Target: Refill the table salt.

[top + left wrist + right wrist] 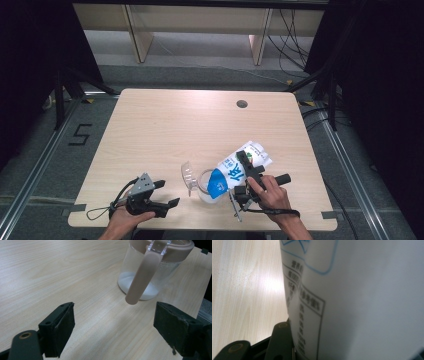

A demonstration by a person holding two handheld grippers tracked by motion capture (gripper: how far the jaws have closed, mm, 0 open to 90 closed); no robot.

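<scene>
Left tool [167,193], near edge of the pale wood-grain surface [165,125]: held in the person's left hand [124,220], grey three-cornered plate on top, jaws spread wide, nothing between them. In the left gripper view both black foam-faced jaws stand far apart over bare wood.

Just ahead of the left tool's jaws: a clear round plastic jug with a dusty-pink rim and handle [152,267]. It stands upright on the surface. The pink handle [142,277] faces the left tool and hangs free at its lower end. A shallow layer of white powder or grain [126,281] covers the jug's bottom. In the high view the jug's clear hinged lid [187,175] stands open on the side toward the left tool.

Right tool [243,165], held in the person's right hand [270,195]: jaws closed on a white soft pouch with blue panel and blue characters [235,172]. The pouch is tilted, its blue lower end down over the jug's mouth, its white end raised and away from the person. The right gripper view has the pouch's white side [367,300] pressed close, with a blurred printed table of characters; one black jaw shows at its lower left edge.

Beyond both tools: open wood, then a small dark round hole [242,104] near the far edge of the surface.
</scene>
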